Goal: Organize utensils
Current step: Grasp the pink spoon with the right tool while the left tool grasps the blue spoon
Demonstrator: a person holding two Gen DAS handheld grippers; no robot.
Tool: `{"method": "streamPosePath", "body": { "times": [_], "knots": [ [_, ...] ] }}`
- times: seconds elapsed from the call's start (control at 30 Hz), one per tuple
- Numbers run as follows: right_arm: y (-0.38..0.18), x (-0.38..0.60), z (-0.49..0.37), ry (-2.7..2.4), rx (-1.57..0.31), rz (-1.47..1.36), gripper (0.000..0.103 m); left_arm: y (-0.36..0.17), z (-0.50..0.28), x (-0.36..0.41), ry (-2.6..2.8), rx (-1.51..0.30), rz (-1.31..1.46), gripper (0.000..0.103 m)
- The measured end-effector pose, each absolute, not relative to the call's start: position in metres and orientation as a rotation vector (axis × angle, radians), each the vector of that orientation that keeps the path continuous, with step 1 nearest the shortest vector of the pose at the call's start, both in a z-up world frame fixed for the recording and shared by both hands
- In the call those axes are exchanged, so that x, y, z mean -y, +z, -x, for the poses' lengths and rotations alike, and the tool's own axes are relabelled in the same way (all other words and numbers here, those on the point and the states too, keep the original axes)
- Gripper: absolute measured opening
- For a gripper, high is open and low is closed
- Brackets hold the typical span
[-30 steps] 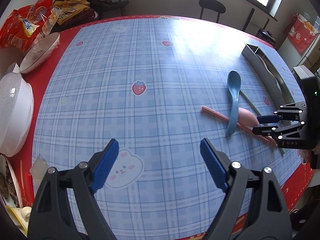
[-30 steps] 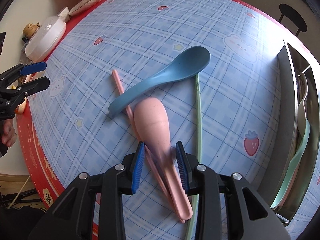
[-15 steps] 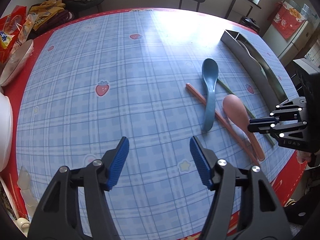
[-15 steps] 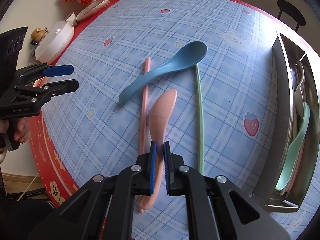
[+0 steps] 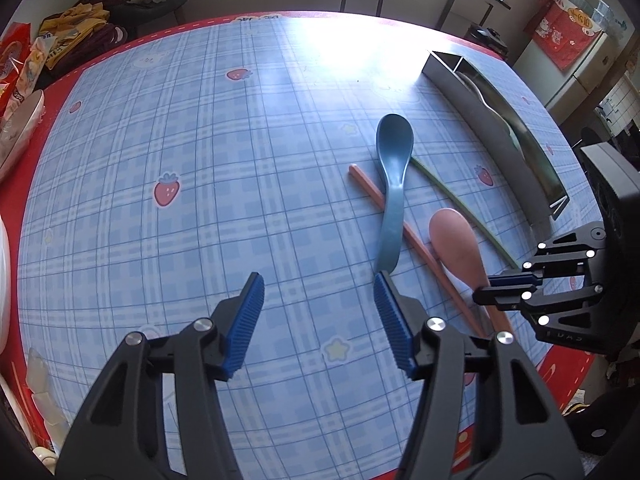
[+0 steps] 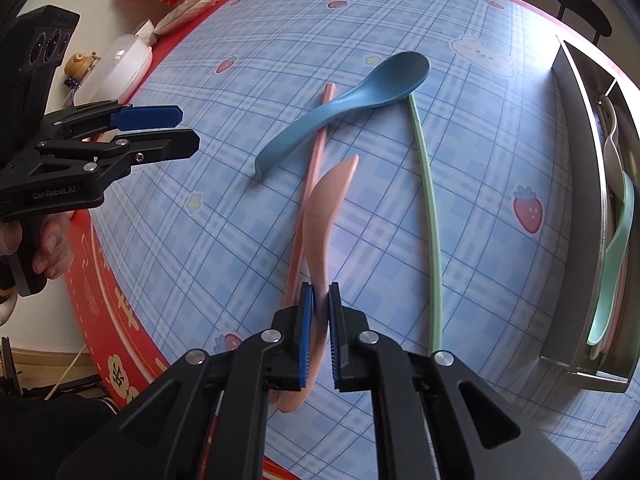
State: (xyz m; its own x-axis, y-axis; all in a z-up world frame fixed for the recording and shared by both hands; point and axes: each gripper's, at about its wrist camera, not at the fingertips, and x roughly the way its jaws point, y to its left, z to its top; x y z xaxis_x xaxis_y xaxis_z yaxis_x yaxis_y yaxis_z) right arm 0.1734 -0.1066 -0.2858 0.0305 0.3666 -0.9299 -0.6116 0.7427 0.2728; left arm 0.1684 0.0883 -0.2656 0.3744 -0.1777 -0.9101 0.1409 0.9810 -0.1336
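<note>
The right tongs (image 6: 319,332) are pinching the pink spoon (image 6: 322,216) by its handle, blue pads pressed against both flat sides. The grip is sitting near the handle's end, so the long bowl end is likely to swing or slip if the wrist rolls. The spoon is lying turned on edge, its tip hovering close to the pink chopstick (image 6: 310,184), which may be dragged along. The left tongs (image 5: 318,320) have been closing but are standing half spread over bare bench (image 5: 200,220), holding nothing. The spoon is smooth, matte and pale pink. Farther off, the blue spoon (image 6: 352,100) is crossing the chopstick; the metal tray (image 6: 576,184) is waiting at right.
</note>
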Motion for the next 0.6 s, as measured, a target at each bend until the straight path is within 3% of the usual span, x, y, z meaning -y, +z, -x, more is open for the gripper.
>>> {"method": "streamPosePath", "body": {
  "times": [0.37, 0.6],
  "knots": [
    [-0.286, 0.104, -0.160, 0.729, -1.282, 0.345, 0.007, -0.273, -0.158, -0.092, -0.250, -1.172, 0.039, 0.057],
    [-0.285, 0.124, -0.160, 0.653, -1.285, 0.344, 0.007, -0.280, -0.165, -0.075, -0.309, -1.189, 0.002, 0.049]
  ]
}}
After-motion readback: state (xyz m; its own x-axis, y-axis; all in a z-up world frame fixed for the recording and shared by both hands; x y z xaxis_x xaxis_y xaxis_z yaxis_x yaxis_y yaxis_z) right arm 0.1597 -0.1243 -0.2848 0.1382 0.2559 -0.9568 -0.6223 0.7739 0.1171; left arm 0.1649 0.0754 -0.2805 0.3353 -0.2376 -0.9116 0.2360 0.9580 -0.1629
